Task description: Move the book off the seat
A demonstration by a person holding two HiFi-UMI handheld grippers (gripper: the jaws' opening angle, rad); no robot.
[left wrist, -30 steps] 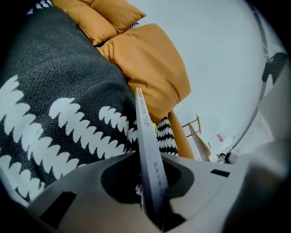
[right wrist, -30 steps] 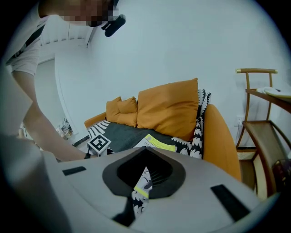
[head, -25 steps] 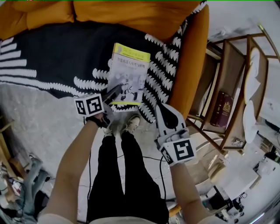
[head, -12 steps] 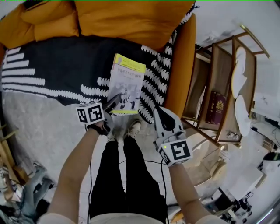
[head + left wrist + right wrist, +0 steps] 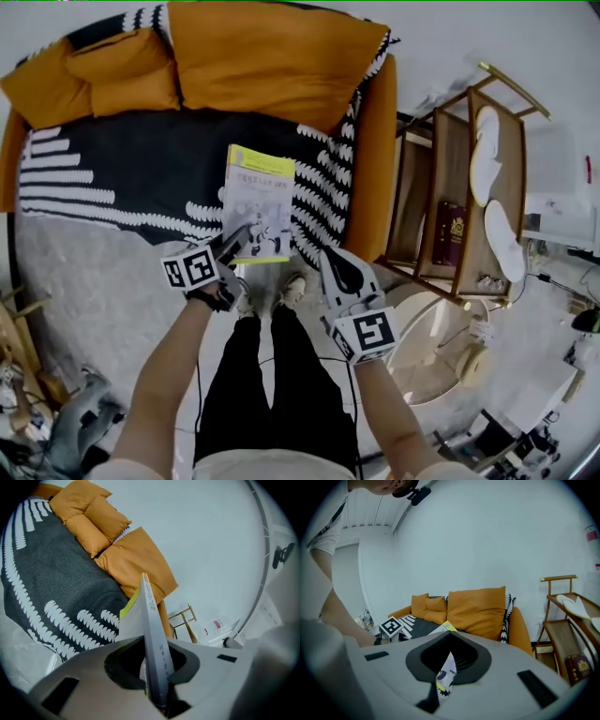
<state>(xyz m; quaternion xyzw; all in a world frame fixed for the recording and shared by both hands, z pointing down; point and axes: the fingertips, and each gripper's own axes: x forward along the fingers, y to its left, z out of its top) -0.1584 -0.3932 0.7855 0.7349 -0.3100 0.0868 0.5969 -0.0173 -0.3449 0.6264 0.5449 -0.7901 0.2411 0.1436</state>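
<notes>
The book [image 5: 258, 199], white cover with a yellow top band, hangs over the front edge of the sofa seat above the black and white throw [image 5: 122, 159]. My left gripper [image 5: 241, 237] is shut on its near left corner. In the left gripper view the book [image 5: 151, 620] stands edge-on between the jaws of my left gripper [image 5: 154, 667]. My right gripper [image 5: 329, 255] is shut and holds nothing, a little right of the book's near right corner. Part of the book [image 5: 445, 672] shows through the gap of my right gripper [image 5: 450, 660].
Orange sofa with back cushions [image 5: 272, 52] and an armrest [image 5: 373, 159] on the right. Beside it stands a wooden rack [image 5: 441, 178] with a dark red book [image 5: 448, 232] and white slippers [image 5: 487, 155]. The person's legs [image 5: 272, 375] and shoes stand at the sofa's front.
Both grippers have sunk a little in front of the sofa. The book stays held in the left gripper and has come down with it.
</notes>
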